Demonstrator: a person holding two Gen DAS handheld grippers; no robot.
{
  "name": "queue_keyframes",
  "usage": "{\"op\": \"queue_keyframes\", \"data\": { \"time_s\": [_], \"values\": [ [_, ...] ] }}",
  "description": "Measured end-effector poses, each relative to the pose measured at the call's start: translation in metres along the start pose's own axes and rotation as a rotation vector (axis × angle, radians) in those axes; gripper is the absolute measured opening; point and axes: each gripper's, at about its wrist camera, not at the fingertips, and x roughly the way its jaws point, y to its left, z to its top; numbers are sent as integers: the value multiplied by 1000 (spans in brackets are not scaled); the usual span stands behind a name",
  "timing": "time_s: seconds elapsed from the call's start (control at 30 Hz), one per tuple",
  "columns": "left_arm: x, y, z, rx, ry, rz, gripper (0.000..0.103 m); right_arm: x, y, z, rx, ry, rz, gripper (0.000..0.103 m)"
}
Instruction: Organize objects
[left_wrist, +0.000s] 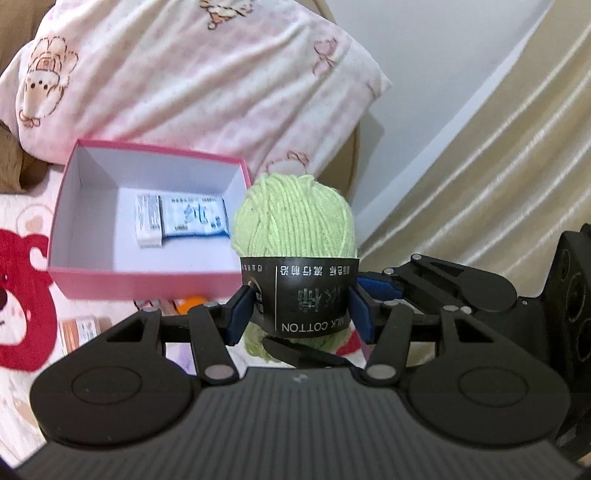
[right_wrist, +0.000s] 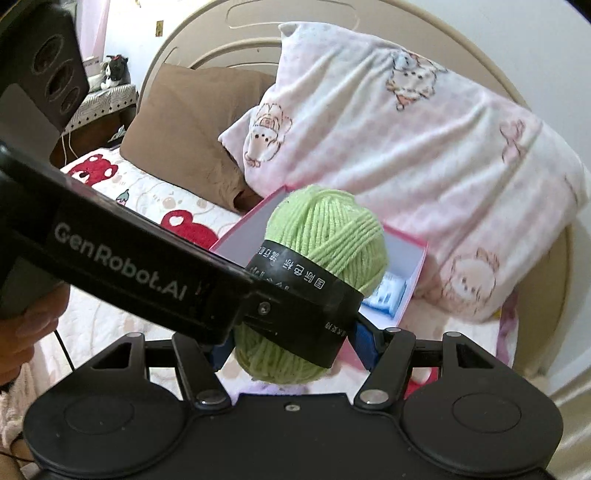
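We find one ball of green yarn (left_wrist: 293, 218) held in the air, just beside the pink box (left_wrist: 147, 282), pinched at its black band by both the left gripper (left_wrist: 299, 308) and the right gripper (right_wrist: 291, 343), we judge for steadiness. The box holds two packets (left_wrist: 181, 219).

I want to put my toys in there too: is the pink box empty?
No, the pink box already has two small packets lying on its white floor, seen in the left wrist view.
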Motion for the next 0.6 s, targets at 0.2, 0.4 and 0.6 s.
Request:
{"op": "queue_keyframes", "data": {
  "time_s": [0.2, 0.4, 0.6],
  "values": [
    [33, 25, 38, -28, 0, 29, 56, 48, -18, 30, 32, 46, 6, 69],
    [85, 73, 54, -131, -24, 56, 56, 119, -41, 36, 181, 101, 12, 69],
    [140, 104, 59, -226, 60, 44, 55, 176, -57, 20, 195, 188, -16, 69]
  ]
}}
